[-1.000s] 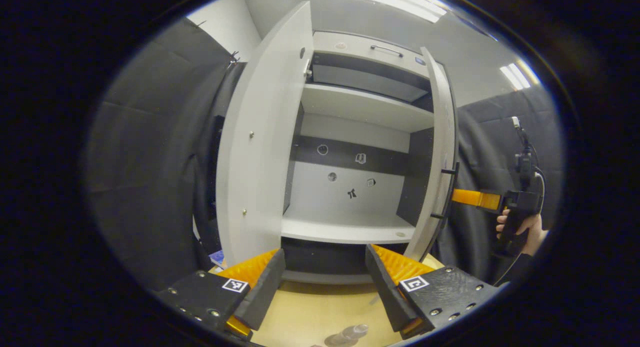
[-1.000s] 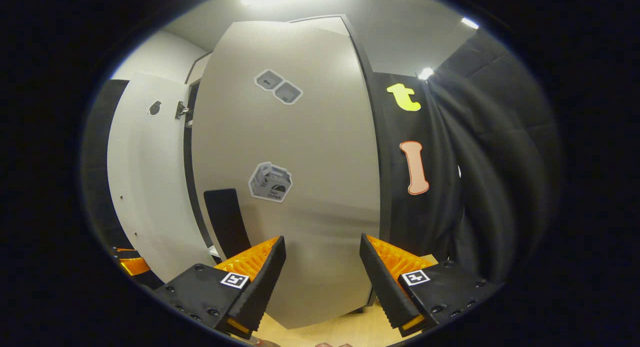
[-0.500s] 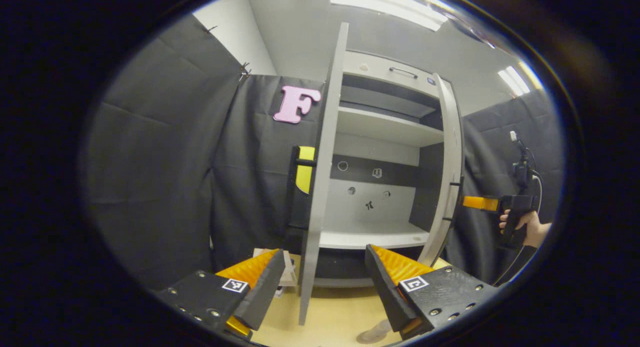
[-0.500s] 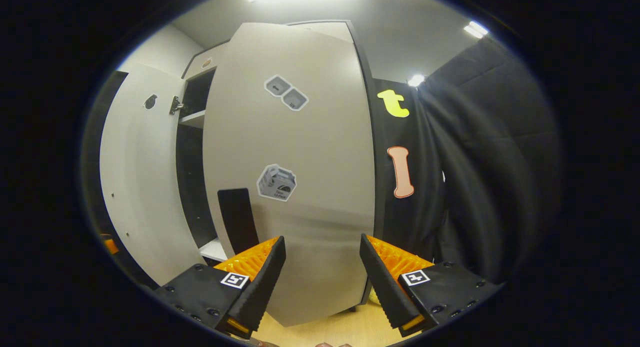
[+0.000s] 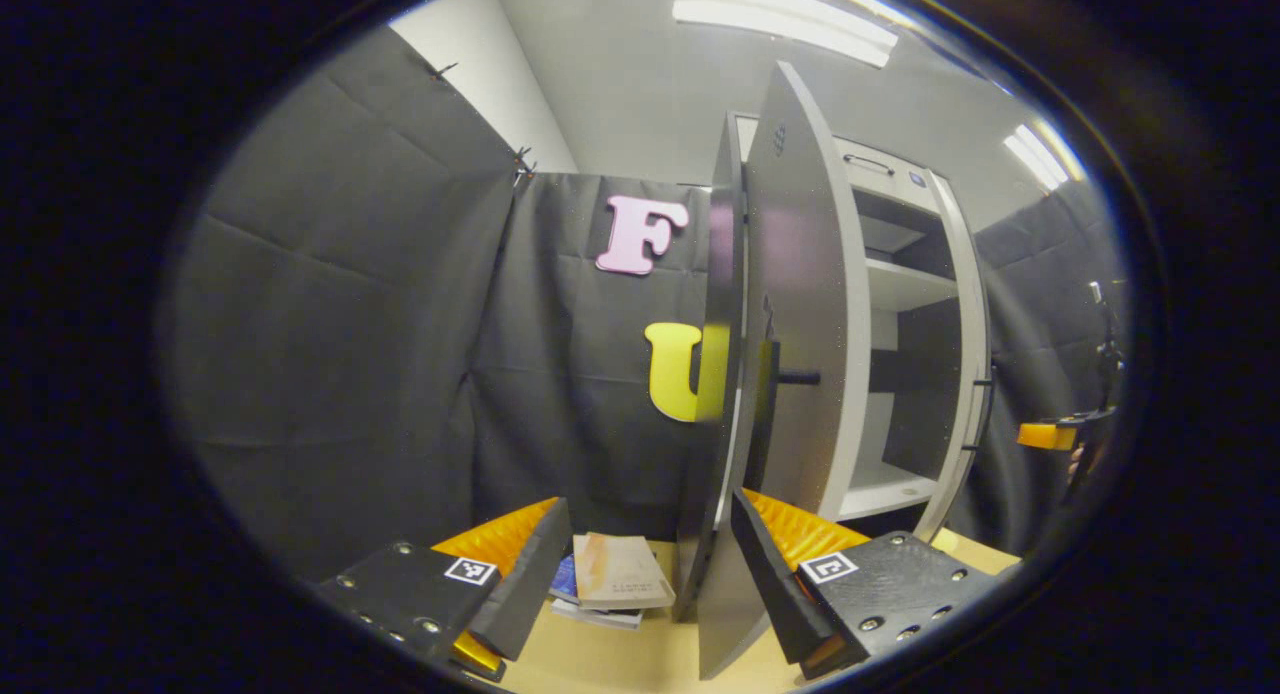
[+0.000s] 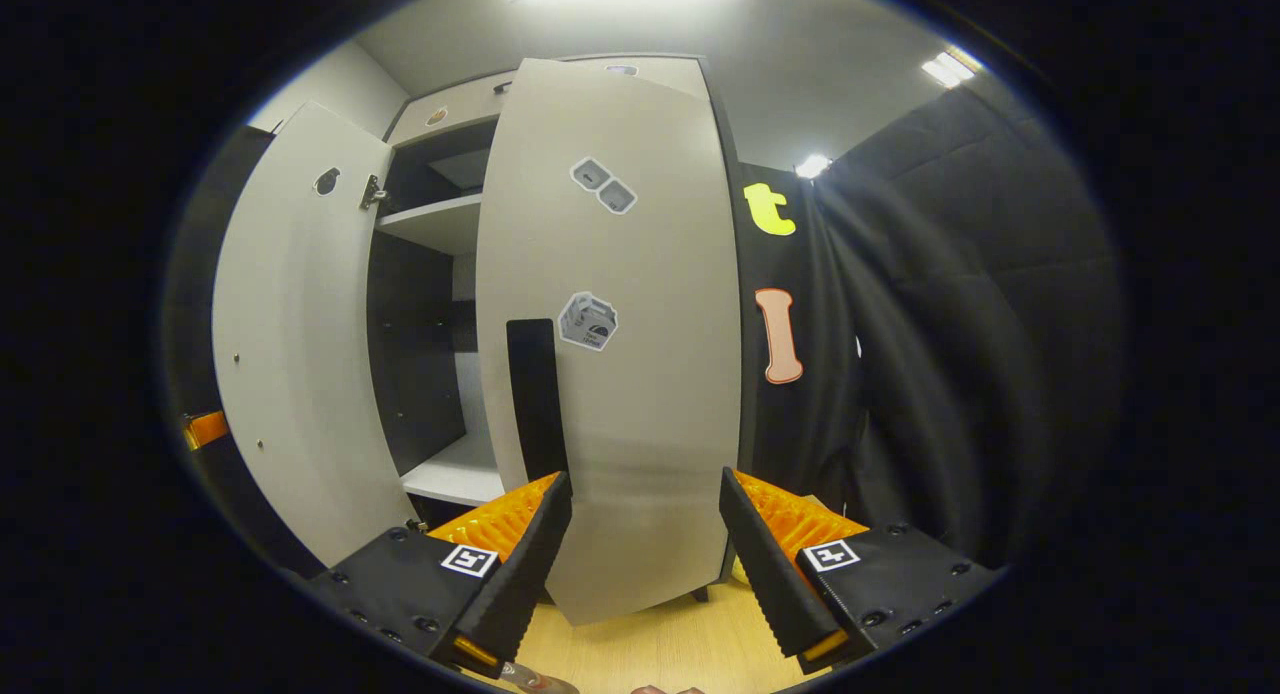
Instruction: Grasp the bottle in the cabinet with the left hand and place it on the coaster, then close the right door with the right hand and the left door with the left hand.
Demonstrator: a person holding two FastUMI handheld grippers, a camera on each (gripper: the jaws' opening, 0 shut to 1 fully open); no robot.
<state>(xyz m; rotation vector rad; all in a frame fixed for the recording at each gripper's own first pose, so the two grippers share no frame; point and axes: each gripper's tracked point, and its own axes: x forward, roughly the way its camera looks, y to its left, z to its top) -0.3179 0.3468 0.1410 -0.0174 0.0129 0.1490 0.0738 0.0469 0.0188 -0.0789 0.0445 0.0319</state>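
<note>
The cabinet's left door (image 5: 800,304) stands open, seen almost edge-on from its outer side, with its dark handle (image 5: 795,377) sticking out. My left gripper (image 5: 645,574) is open just in front of the door's lower edge, nothing between its fingers. Behind the door are the cabinet's bare shelves (image 5: 885,489). The right door (image 6: 620,374), with stickers and a black handle (image 6: 535,394), is partly open right before my right gripper (image 6: 645,564), which is open and empty. The left door (image 6: 290,354) shows its inner face at the left.
A few books (image 5: 610,579) lie on the wooden table (image 5: 600,664) by the left door's foot. The right gripper's finger (image 5: 1045,434) shows beyond the right door's edge (image 5: 975,374). Black cloth walls close in on both sides. A small object (image 6: 530,682) peeks in at the bottom edge.
My left gripper has swung left, from facing the shelves to the left door's outer side. The right gripper has drawn back from the right door, so more of the cabinet's inside shows.
</note>
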